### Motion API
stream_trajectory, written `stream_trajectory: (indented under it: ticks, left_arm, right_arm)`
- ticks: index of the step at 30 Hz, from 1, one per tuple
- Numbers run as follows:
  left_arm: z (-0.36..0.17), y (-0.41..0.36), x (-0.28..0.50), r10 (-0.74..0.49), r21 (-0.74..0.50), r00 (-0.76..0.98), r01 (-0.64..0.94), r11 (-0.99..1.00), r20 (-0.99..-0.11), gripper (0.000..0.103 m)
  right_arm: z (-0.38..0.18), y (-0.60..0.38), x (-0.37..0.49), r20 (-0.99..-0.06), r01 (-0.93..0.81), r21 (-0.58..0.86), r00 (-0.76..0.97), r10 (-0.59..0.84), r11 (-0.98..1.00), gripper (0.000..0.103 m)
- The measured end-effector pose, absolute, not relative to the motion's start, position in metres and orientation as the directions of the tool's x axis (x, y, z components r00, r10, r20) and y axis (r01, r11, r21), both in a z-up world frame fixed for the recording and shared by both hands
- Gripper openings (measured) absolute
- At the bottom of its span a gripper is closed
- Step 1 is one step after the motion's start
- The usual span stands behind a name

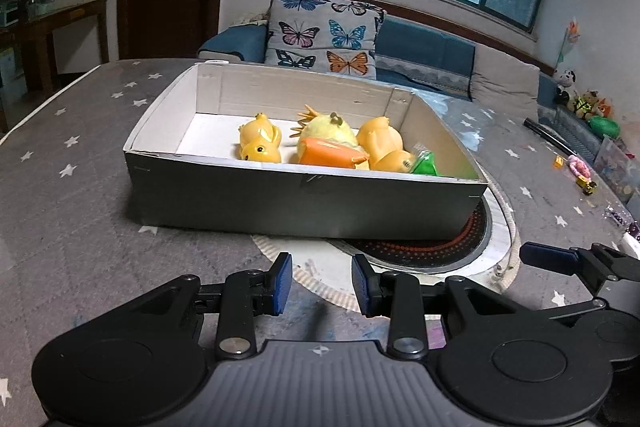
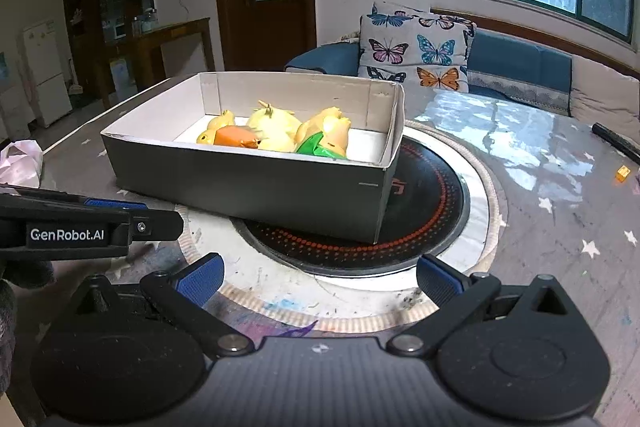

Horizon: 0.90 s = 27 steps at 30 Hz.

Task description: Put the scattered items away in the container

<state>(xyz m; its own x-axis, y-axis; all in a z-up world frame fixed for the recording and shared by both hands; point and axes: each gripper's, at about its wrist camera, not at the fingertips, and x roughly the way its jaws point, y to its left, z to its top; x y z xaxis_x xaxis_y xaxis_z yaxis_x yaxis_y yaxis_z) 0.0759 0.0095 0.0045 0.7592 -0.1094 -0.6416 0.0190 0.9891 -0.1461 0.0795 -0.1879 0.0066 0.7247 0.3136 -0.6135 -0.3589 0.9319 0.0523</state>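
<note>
A grey cardboard box (image 1: 300, 199) (image 2: 248, 187) with a white inside stands on the star-patterned table, partly over a round hob. Inside it lie a yellow rubber toy (image 1: 260, 143), a fluffy yellow chick (image 1: 332, 129) (image 2: 276, 125), an orange piece (image 1: 332, 153) (image 2: 234, 137), another yellow toy (image 1: 380, 143) (image 2: 328, 127) and a green piece (image 1: 428, 165) (image 2: 316, 147). My left gripper (image 1: 320, 281) hovers in front of the box, open with nothing between its blue pads. My right gripper (image 2: 320, 275) is beside it on the right, open wide and empty. Each gripper shows at the edge of the other's view.
The round black hob (image 2: 432, 211) is set into the table under the box's right end. A black pen (image 1: 548, 135) and small bits (image 1: 580, 167) lie at the far right, with a small orange block (image 2: 622, 174). A pink bag (image 2: 20, 163) sits far left. A sofa stands behind.
</note>
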Motion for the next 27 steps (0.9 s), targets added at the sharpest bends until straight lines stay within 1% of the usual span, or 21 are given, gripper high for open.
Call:
stream_trajectory:
  ticks: [19, 27]
  left_arm:
    - [0.0036, 0.0098, 0.0704, -0.023, -0.066, 0.764, -0.026, 0.997, -0.645, 0.036]
    - [0.0043, 0.0036, 0.0683, 0.023, -0.006, 0.776, -0.035, 0.999, -0.631, 0.035]
  right_arm:
    - [-0.0025, -0.1868, 0.0739, -0.638, -0.351, 0.071, 0.704, 0.313, 0.934, 0.103]
    - [-0.0021, -0.1851, 0.0723, -0.637, -0.351, 0.073, 0.704, 0.315, 0.933, 0.103]
